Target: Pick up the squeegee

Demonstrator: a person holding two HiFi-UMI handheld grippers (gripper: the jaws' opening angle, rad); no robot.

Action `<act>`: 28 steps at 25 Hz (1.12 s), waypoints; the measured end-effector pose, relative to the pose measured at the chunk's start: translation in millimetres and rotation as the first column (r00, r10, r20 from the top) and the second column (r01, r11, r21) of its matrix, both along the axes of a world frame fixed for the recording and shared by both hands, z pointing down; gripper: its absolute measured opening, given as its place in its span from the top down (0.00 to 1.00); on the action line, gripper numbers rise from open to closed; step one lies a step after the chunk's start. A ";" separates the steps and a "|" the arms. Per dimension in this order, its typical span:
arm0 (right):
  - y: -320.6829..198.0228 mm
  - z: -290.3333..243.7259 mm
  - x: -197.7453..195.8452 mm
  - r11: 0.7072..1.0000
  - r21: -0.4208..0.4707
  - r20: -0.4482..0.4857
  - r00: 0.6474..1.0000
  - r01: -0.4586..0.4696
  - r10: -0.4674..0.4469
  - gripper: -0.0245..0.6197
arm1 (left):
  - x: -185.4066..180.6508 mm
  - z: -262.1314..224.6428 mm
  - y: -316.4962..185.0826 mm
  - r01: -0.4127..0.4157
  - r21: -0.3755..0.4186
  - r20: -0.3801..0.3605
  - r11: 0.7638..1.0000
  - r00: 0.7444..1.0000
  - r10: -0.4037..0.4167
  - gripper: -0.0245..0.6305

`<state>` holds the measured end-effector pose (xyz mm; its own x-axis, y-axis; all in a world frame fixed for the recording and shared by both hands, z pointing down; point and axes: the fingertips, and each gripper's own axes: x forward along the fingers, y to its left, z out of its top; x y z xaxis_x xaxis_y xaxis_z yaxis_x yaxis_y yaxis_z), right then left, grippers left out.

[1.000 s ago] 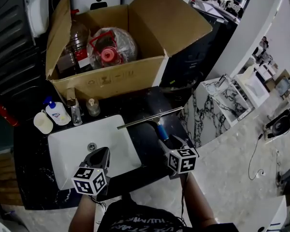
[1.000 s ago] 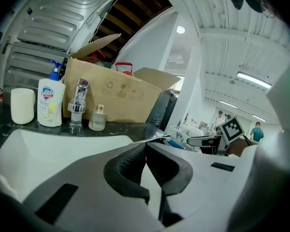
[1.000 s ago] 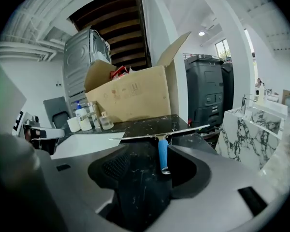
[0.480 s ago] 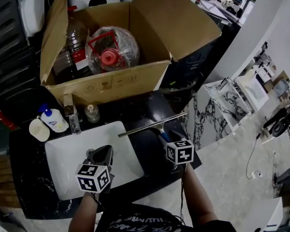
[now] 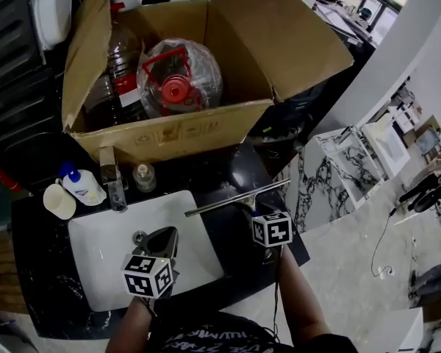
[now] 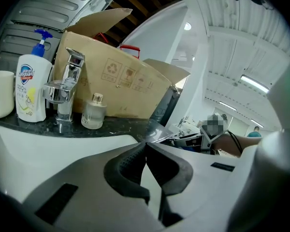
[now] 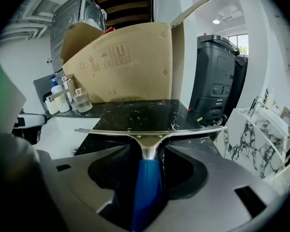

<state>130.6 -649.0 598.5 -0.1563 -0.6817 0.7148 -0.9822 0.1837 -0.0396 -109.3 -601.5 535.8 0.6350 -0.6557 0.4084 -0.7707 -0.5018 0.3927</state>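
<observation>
One squeegee (image 7: 146,138) is clamped by its blue handle between the jaws of the right gripper (image 7: 146,164), with the metal neck and the long, thin blade bar standing out just beyond the fingertips. From the head view the squeegee (image 5: 239,197) is seen lying crosswise over the black marbled bench (image 5: 231,164), just right of the white sink (image 5: 95,230). Whether the blade touches the bench cannot be told. The right gripper (image 5: 256,213) is held at the near edge of the bench.

The left gripper (image 5: 162,240) is held over the sink basin. Its jaws are pressed together at the tips, and nothing is seen between them in the left gripper view (image 6: 146,151).

Behind the sink, a chrome faucet (image 5: 115,182), a small glass bottle (image 5: 143,176), a pump soap bottle (image 5: 81,185) and a white cup (image 5: 57,201) are lined up. Further back, an open cardboard box (image 5: 169,134) is set on the bench, and a clear water jug with a red cap (image 5: 178,79) is held in it.
</observation>
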 end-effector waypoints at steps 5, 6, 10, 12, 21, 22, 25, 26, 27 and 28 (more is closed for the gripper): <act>-8.5 8.9 1.7 0.999 -0.029 -0.031 0.999 -0.014 0.013 0.63 | -3.8 4.9 -5.4 0.003 -0.010 -0.009 1.000 1.000 -0.003 0.93; -9.8 9.7 1.5 0.999 -0.034 -0.035 0.999 -0.016 0.015 0.63 | -4.3 5.9 -6.2 0.002 -0.013 -0.010 1.000 1.000 -0.002 0.93; -12.3 12.7 -3.1 0.999 -0.045 -0.006 1.000 -0.008 0.008 0.67 | -6.7 10.5 -9.8 0.004 -0.020 -0.012 1.000 1.000 -0.005 0.93; -12.1 12.5 -3.3 0.999 -0.043 0.002 1.000 -0.011 0.011 0.69 | -6.7 11.3 -9.8 0.004 -0.023 -0.014 1.000 1.000 -0.004 0.93; -3.7 3.3 -6.2 1.000 -0.016 -0.034 0.999 -0.003 0.003 0.74 | -8.3 1.7 -1.7 0.018 -0.014 -0.014 1.000 1.000 -0.019 0.93; -1.6 0.0 -8.1 1.000 -0.009 -0.031 1.000 0.004 -0.004 0.74 | -9.3 -0.7 0.5 0.023 -0.010 -0.013 1.000 1.000 -0.023 0.93; 7.5 -12.0 -12.3 1.000 0.022 -0.006 1.000 0.016 -0.016 0.74 | -11.7 -8.2 12.2 0.037 -0.001 -0.002 0.999 0.999 -0.037 0.93; 11.1 -17.0 -12.3 0.999 0.038 0.004 1.000 0.015 -0.016 0.74 | -12.1 -10.9 16.7 0.042 0.003 0.002 0.999 0.999 -0.042 0.93; 14.5 -22.7 -12.1 0.998 0.054 0.011 1.000 0.015 -0.016 0.74 | -12.5 -13.9 20.8 0.047 0.009 0.007 0.999 0.999 -0.047 0.93; 18.4 -28.5 -11.8 0.997 0.071 0.013 1.000 0.019 -0.020 0.74 | -13.0 -16.8 24.7 0.053 0.015 0.012 0.998 0.998 -0.053 0.93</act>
<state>118.9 -630.6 570.0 -0.1793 -0.7272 0.6626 -0.9779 0.2052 -0.0394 -122.3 -576.8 519.0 0.5938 -0.6946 0.4062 -0.8014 -0.4655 0.3756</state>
